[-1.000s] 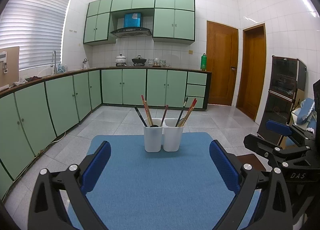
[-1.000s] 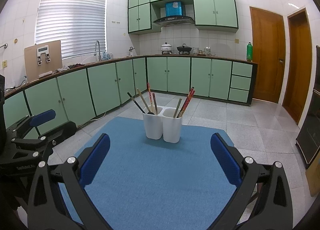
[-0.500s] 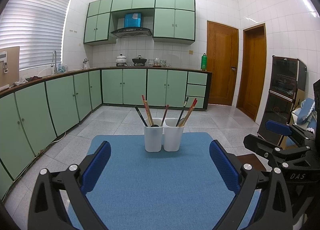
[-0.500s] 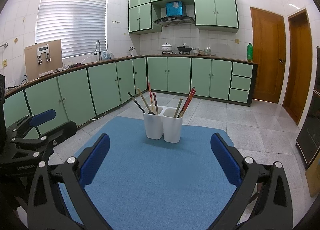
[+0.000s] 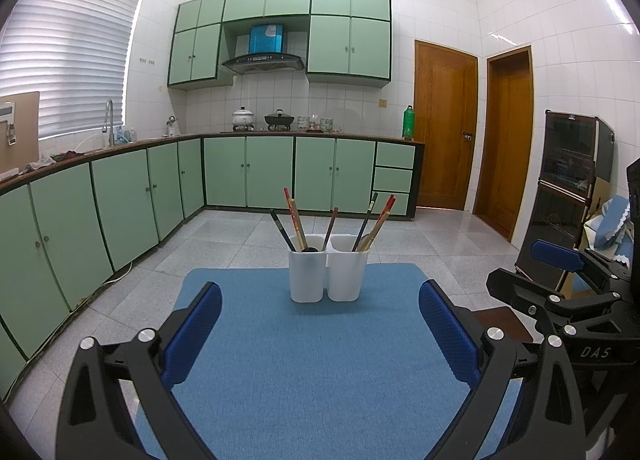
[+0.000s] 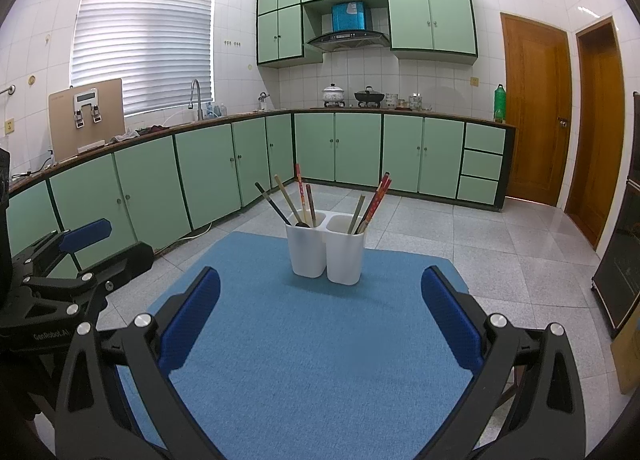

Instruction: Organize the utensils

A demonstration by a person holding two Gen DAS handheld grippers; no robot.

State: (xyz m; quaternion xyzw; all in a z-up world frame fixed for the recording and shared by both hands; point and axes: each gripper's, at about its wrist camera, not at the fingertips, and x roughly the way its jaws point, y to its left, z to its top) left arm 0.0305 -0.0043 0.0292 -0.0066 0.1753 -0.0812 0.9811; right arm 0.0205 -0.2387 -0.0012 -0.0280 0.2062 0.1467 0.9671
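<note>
Two white utensil cups stand side by side at the far middle of a blue mat [image 5: 312,364]. The left cup [image 5: 307,276] holds a black-handled spoon and several chopsticks [image 5: 294,215]. The right cup [image 5: 347,275] holds several chopsticks [image 5: 378,223], some red-tipped. In the right wrist view the same left cup [image 6: 306,250] and right cup [image 6: 345,256] stand on the mat [image 6: 320,348]. My left gripper [image 5: 320,308] is open and empty, well short of the cups. My right gripper [image 6: 320,300] is open and empty too, at a similar distance.
The mat covers a small table on a tiled kitchen floor. Green cabinets [image 5: 120,203] run along the left and back walls. Two wooden doors [image 5: 444,131] are at the back right. A dark glass-fronted cabinet [image 5: 568,187] stands at the right.
</note>
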